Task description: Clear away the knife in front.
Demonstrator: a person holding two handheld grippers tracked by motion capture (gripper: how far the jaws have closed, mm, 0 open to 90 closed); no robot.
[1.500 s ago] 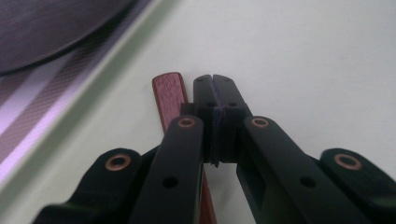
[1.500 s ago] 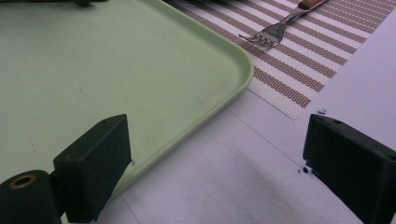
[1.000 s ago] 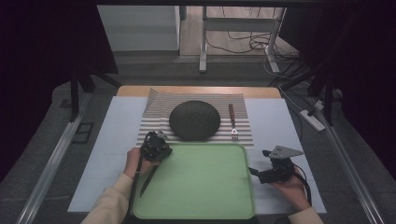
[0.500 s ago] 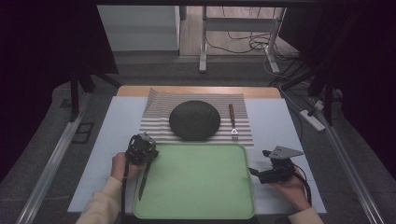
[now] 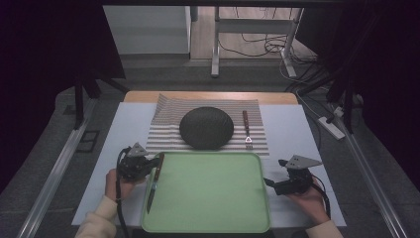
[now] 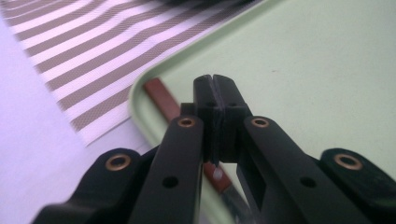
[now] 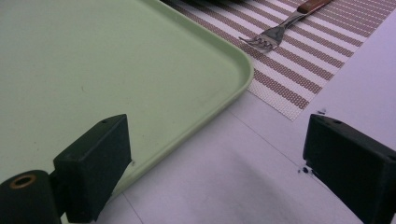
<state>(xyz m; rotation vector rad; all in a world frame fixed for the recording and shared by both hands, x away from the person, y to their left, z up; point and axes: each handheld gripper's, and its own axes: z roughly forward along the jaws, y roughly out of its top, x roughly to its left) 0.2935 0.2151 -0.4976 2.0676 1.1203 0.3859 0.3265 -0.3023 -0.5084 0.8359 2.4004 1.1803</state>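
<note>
1. A white table [image 5: 292,134] is seen from above, with a striped placemat [image 5: 168,134] spread at its far side.
2. A green tray [image 5: 213,193] is laid at the near edge, just touching the mat.
3. A dark round plate [image 5: 206,128] is set on the mat, a fork [image 5: 246,130] beside it.
4. The right gripper [image 5: 271,184] is held by the tray's right edge — jaws wide apart, nothing between them.
5. The left gripper [image 5: 157,161] is held at the tray's left rim — jaws pressed together, nothing clamped.
6. A wood-handled knife [image 5: 153,182] is seen lying inside the tray's left edge.
</note>
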